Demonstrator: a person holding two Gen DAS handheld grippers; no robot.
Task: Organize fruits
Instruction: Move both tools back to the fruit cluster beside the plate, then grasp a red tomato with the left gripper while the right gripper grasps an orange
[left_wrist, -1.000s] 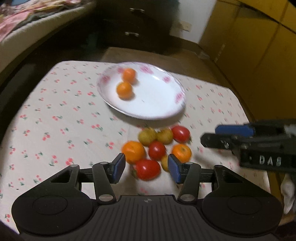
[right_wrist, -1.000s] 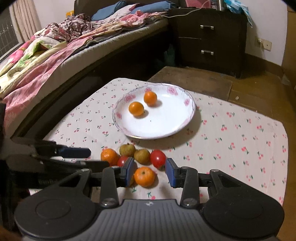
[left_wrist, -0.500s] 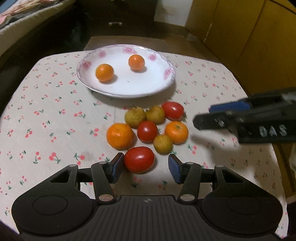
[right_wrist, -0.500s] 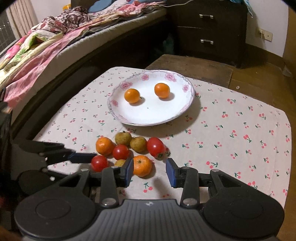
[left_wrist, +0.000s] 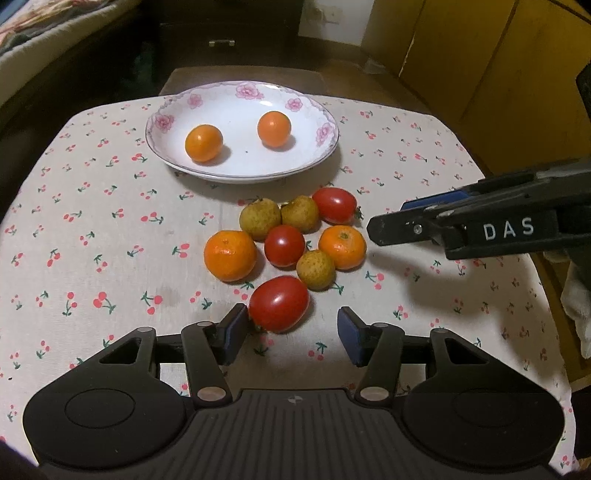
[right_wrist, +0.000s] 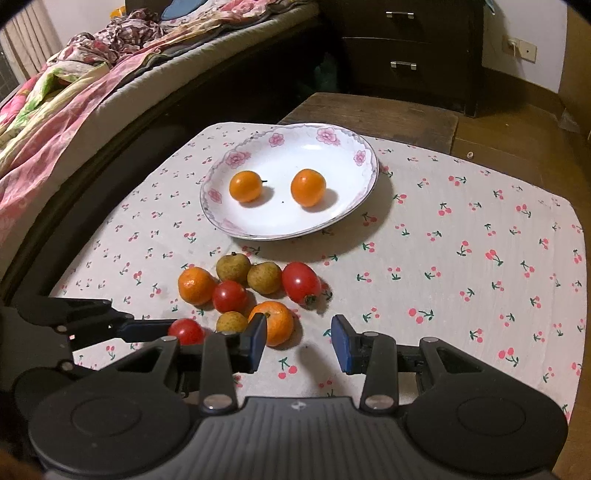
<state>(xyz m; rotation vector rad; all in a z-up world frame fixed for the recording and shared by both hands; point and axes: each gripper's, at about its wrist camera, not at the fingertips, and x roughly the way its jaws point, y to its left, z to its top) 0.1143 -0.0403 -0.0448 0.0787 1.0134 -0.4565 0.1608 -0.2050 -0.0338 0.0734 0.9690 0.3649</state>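
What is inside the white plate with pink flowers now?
The plate holds two orange fruits, apart from each other. Nothing covers its inside; what is under the plate cannot be seen.

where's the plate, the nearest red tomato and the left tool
plate (left_wrist: 236, 170), left wrist view, bare white base.
nearest red tomato (left_wrist: 279, 303), left wrist view, middle of its skin.
left tool (left_wrist: 291, 334), left wrist view, midway between fingertips.

Parts that cannot be seen well

In the right wrist view, the left gripper (right_wrist: 147, 328) covers the lower part of the nearest tomato (right_wrist: 186, 330), and a blue finger pad (right_wrist: 255, 341) hides one side of an orange (right_wrist: 275, 321). The bed (right_wrist: 74, 85) is cut by the frame's left edge.
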